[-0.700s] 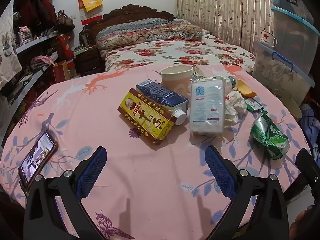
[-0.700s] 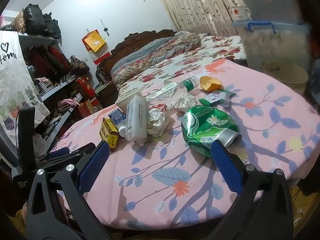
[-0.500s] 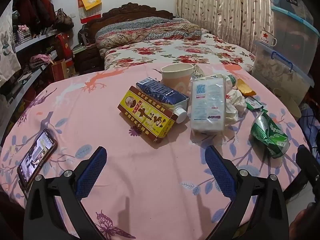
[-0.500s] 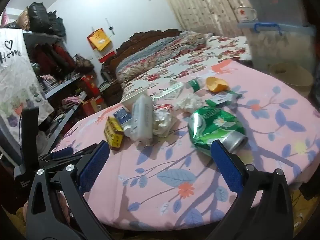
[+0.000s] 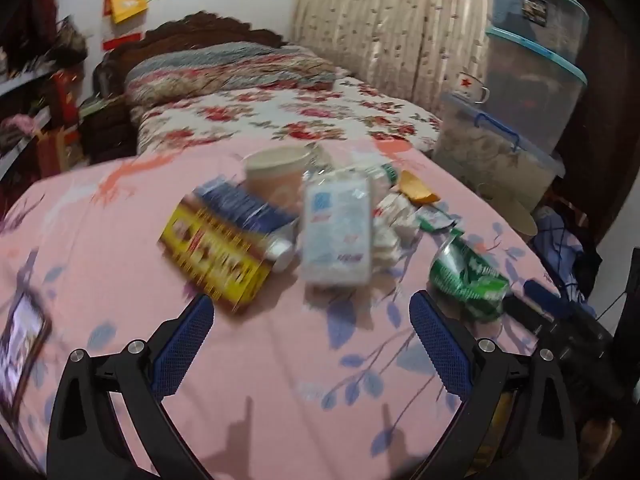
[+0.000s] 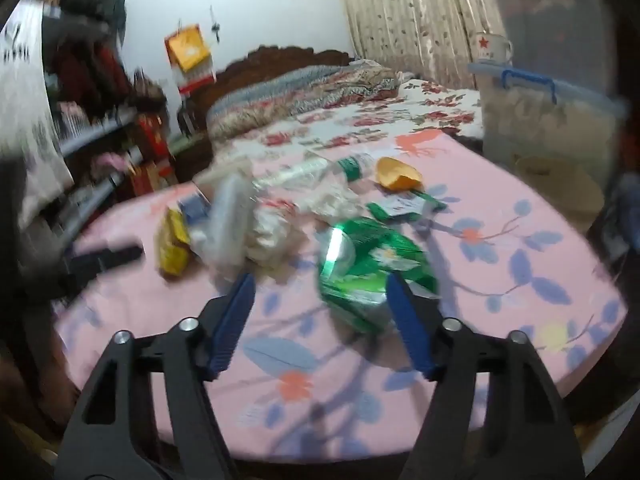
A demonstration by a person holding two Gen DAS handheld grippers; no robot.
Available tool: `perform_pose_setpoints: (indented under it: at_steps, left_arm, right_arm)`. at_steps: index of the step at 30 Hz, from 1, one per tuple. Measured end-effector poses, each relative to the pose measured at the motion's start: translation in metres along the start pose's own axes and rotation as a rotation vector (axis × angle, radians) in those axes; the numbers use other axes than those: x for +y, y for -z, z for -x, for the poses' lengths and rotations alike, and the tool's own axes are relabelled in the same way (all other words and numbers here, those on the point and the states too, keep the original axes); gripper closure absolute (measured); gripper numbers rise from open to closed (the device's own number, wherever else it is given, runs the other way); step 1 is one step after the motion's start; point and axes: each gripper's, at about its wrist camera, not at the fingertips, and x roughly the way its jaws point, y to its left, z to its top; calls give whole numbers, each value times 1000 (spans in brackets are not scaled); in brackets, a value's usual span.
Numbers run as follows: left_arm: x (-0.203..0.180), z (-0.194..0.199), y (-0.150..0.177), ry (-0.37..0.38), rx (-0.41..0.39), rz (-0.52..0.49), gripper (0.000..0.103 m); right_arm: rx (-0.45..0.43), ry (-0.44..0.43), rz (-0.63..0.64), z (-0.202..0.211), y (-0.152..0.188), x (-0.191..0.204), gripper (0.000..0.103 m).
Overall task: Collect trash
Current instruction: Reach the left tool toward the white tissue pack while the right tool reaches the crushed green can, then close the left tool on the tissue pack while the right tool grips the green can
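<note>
Only from the right wrist: right gripper [image 6: 318, 286] half-spread, empty, crushed green can [image 6: 370, 268] just beyond on pink tablecloth [image 6: 520, 184]; from the left: left gripper [image 5: 308, 314] wide apart, phone [image 5: 20, 344] at far left.

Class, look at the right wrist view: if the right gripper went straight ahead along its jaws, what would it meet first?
Most likely the crushed green can. It lies just beyond the right gripper, partly between its open jaws, toward the right one. Blur makes depth uncertain.
</note>
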Motion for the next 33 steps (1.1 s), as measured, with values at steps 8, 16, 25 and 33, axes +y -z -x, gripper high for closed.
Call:
perform_pose_setpoints:
  at_steps: [8, 16, 25, 33]
  left_arm:
    - [-18, -76, -34, 17, 109, -12, 18]
    - [-22, -100, -32, -16, 176, -18, 55]
    - [-5, -42, -11, 82, 137, 31, 61]
    - [-39, -45, 0, 327, 234, 7, 61]
  right_arm:
    - [51, 34, 10, -22, 7, -40, 23]
    - [70, -47, 47, -45, 3, -51, 4]
    - [181, -341, -119, -78, -8, -83, 3]
    - [281, -494, -368, -120, -34, -144, 15]
